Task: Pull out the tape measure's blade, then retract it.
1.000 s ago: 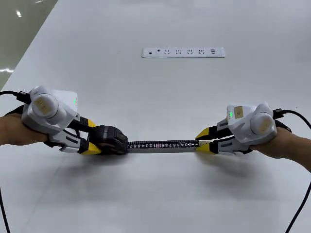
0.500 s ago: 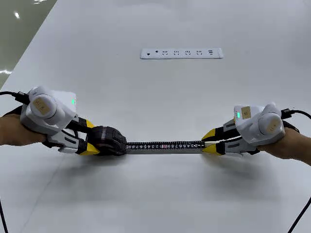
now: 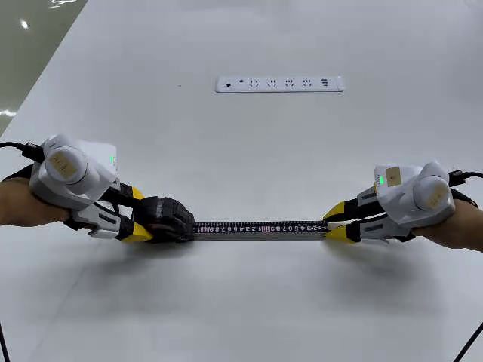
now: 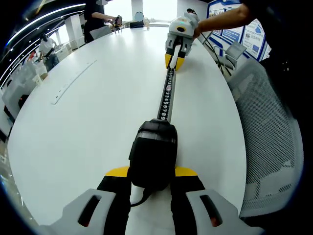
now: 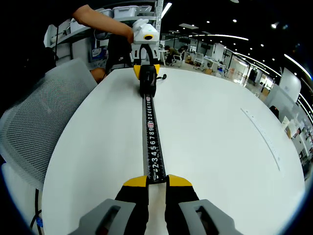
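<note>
Black tape measure (image 3: 167,219) sat on the white counter (image 3: 241,151), left side, clamped between the jaws of the left tool (image 3: 140,215). The right tool (image 3: 334,223) pinched the tip of the blade (image 3: 260,227). Blade ran straight between them, numbers up, low along the counter; couldn't tell if it touched. White power strip (image 3: 279,83) lay well beyond, at the far side.

Light: bright, even, from overhead onto the white worktop (image 3: 249,151) | Shadows: we see soft, faint ones under the left hand-held gripper (image 3: 143,215) and right hand-held gripper (image 3: 333,223) | Glare: lamp glints on the glossy floor (image 3: 23,75) | Focus: head view sharp | Distortion: our gripper views bow at edges, ceiling spotlights (image 5: 234,20) against dim surroundings.
</note>
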`<state>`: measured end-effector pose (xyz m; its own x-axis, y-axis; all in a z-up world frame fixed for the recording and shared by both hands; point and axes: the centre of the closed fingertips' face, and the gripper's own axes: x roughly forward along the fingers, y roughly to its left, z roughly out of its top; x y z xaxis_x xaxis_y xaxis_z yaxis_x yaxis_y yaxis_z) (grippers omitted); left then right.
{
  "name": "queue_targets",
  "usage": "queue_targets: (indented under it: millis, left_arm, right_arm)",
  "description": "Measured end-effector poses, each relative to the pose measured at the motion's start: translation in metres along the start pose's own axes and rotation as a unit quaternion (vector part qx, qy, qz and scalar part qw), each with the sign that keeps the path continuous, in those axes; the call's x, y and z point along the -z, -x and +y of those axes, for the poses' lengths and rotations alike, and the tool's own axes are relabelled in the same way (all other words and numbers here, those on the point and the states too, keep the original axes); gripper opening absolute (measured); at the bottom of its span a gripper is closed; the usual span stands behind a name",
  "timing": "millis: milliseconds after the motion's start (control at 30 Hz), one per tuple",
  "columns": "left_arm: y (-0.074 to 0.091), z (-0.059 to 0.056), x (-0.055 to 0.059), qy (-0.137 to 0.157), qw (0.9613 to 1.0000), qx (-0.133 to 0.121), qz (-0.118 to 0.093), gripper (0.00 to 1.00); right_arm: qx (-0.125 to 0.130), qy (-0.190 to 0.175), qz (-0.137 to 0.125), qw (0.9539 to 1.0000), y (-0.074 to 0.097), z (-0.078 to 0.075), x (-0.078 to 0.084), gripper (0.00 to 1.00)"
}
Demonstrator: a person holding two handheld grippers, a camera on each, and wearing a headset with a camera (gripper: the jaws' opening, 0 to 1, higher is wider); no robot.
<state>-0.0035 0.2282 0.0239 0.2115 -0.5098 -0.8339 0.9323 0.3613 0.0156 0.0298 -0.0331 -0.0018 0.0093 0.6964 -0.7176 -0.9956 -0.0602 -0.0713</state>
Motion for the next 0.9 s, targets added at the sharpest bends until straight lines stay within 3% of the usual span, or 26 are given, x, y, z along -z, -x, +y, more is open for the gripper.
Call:
queue_targets:
  millis: [533, 900]
  left_arm:
    - [-0.001, 0.0, 0.0, -0.007, 0.9999, 0.001, 0.01, 0.25]
    - [-0.002, 0.0, 0.0, -0.018, 0.9996, 0.0, 0.019, 0.25]
  right_arm:
    - [0.0, -0.008, 0.006, 0.9999, 0.007, -0.002, 0.01, 0.09]
    - [-0.009, 0.008, 0.035, 0.9993, 0.004, -0.003, 0.012, 0.1]
